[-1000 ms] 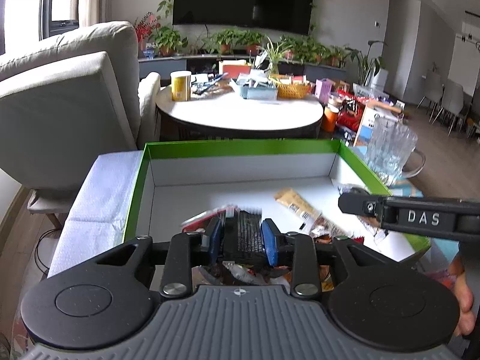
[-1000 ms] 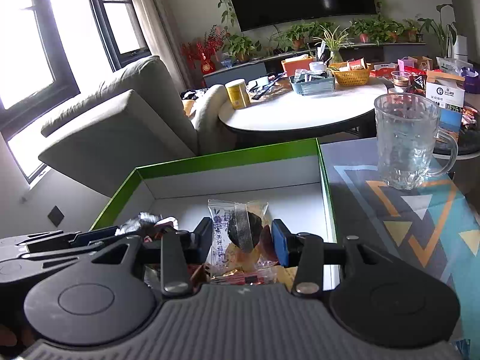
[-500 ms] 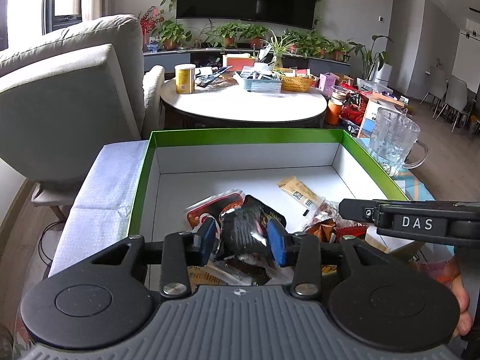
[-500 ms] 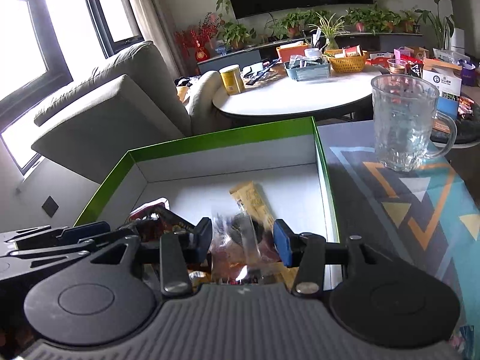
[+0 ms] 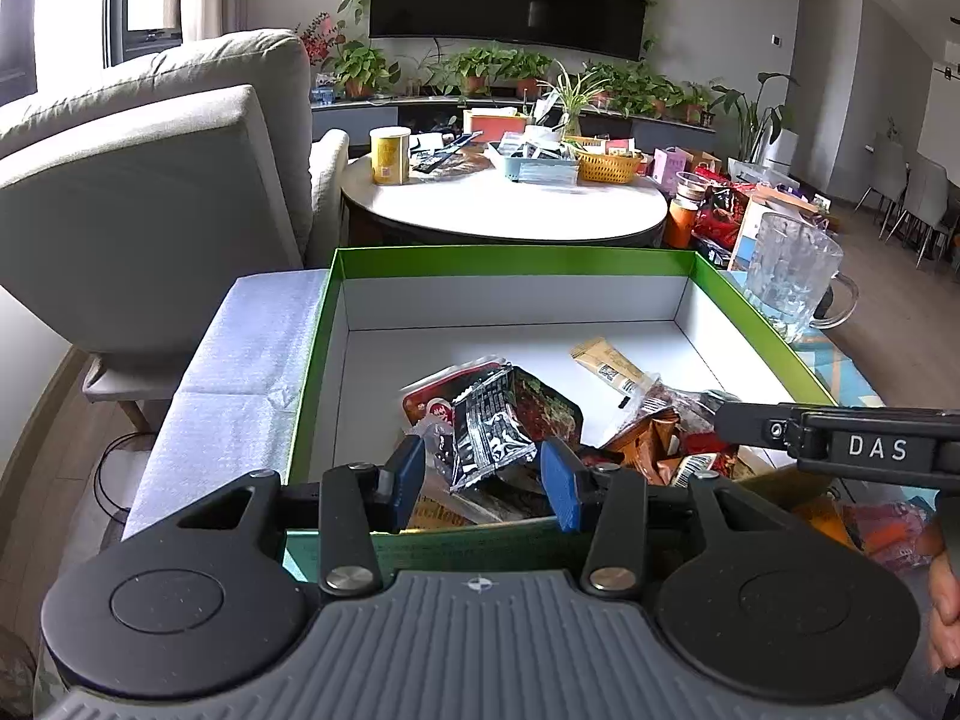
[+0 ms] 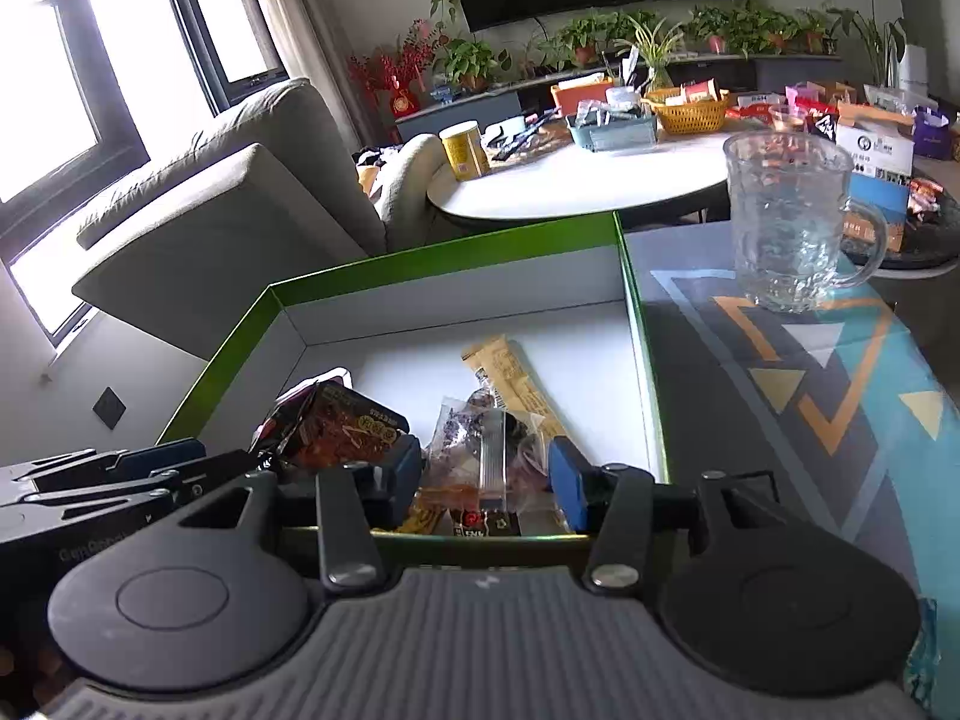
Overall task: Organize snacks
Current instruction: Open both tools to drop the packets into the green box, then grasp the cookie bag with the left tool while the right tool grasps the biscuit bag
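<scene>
A green-rimmed white box (image 5: 510, 252) (image 6: 444, 264) holds a heap of snack packets at its near end. My left gripper (image 5: 483, 462) hangs over the near wall with its jaws opening. A black and silver packet (image 5: 489, 432) lies on the heap between the blue pads, with a gap on each side. My right gripper (image 6: 486, 468) is beside it, jaws also opening. A clear packet with a dark snack (image 6: 486, 450) rests loose between its pads. A tan bar (image 5: 606, 363) (image 6: 510, 378) lies further in, and a dark red packet (image 6: 342, 426) sits at the left.
A glass mug (image 5: 786, 276) (image 6: 786, 216) stands right of the box on a patterned cloth (image 6: 810, 390). White foam sheet (image 5: 240, 360) lies left of the box. Beyond are a grey armchair (image 5: 150, 180) and a cluttered round table (image 5: 510, 204). A person's hand (image 5: 942, 588) shows at the right edge.
Both pairs of jaws have widened. The black and silver packet and the clear packet, gripped before, now lie on the heap in the box.
</scene>
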Demonstrator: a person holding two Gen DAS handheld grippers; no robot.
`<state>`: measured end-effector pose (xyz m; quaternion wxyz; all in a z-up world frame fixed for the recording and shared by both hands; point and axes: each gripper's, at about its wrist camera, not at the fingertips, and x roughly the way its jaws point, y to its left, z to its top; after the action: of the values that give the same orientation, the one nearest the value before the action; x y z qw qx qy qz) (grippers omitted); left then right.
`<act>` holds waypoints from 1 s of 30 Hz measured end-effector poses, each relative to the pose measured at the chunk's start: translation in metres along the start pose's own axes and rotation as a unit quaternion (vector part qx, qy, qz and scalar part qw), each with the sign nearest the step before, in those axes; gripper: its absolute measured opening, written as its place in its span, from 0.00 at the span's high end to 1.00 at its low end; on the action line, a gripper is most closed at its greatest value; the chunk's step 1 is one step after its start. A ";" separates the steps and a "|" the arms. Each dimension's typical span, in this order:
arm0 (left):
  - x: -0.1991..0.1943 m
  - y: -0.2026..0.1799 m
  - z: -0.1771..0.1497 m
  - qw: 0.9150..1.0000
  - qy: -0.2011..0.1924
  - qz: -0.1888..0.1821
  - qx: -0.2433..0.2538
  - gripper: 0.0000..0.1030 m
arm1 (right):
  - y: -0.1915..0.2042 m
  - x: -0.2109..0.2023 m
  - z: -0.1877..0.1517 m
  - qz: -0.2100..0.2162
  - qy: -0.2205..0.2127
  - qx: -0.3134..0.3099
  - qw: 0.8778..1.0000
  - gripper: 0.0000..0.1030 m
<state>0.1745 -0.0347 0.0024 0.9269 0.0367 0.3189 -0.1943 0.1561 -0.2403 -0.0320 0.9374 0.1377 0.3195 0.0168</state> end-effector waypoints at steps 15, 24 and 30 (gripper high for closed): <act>-0.046 0.005 -0.024 1.000 -0.012 0.016 0.002 0.59 | 0.001 -0.040 -0.013 0.007 -0.026 -0.009 1.000 0.45; -0.079 0.003 -0.068 0.999 0.039 -0.003 -0.006 0.55 | 0.002 -0.052 -0.028 0.018 -0.011 -0.001 1.000 0.45; -0.086 -0.012 -0.092 0.998 0.068 -0.017 0.001 0.54 | 0.004 -0.068 -0.037 0.017 -0.018 -0.004 1.000 0.44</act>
<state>0.0552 0.0008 -0.0181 0.8994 0.0457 0.3819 -0.2078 0.0797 -0.2359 -0.0183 0.9431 0.1400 0.3001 0.0311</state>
